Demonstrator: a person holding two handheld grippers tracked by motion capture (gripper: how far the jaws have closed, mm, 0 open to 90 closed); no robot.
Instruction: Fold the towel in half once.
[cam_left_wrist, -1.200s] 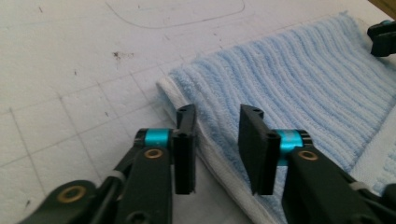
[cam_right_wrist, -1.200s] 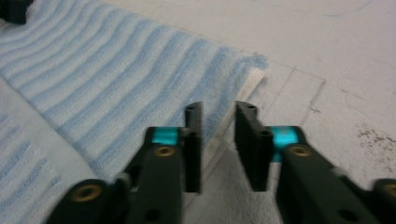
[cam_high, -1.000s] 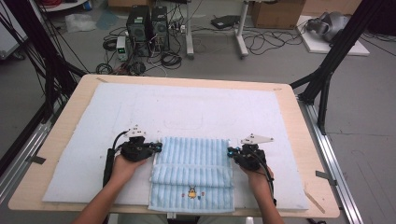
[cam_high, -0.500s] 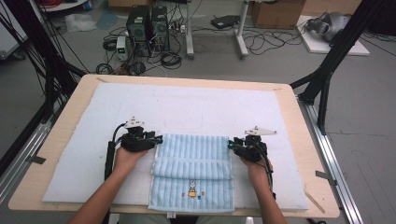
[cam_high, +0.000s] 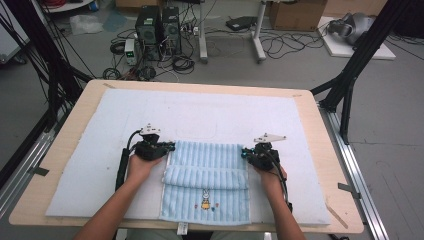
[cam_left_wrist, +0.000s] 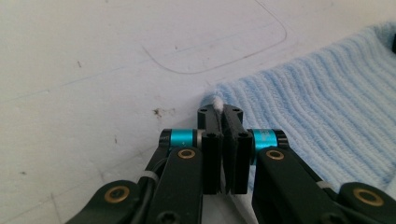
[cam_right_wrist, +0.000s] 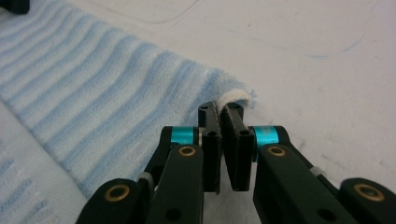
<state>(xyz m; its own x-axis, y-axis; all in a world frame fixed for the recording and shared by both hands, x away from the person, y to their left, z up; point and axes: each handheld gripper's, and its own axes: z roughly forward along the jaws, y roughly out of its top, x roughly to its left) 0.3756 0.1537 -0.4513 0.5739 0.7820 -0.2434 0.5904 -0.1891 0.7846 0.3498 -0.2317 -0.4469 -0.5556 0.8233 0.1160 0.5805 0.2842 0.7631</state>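
A light blue striped towel lies on the white mat, folded over across its middle, with a small rabbit picture near the front edge. My left gripper is at the towel's far left corner. Its jaws have just been closing and now pinch that corner of the towel between the tips of the left gripper. My right gripper is at the far right corner. Its jaws have also just been closing, and the right gripper pinches the white-hemmed corner of the towel.
The white mat covers most of the wooden table. On the floor beyond the table stand computer towers, with cables and boxes around them. Black frame legs rise at both sides.
Both hands have slid a little away from the person along the towel's sides, to its far corners. The towel's far edge lies slightly farther up the mat.
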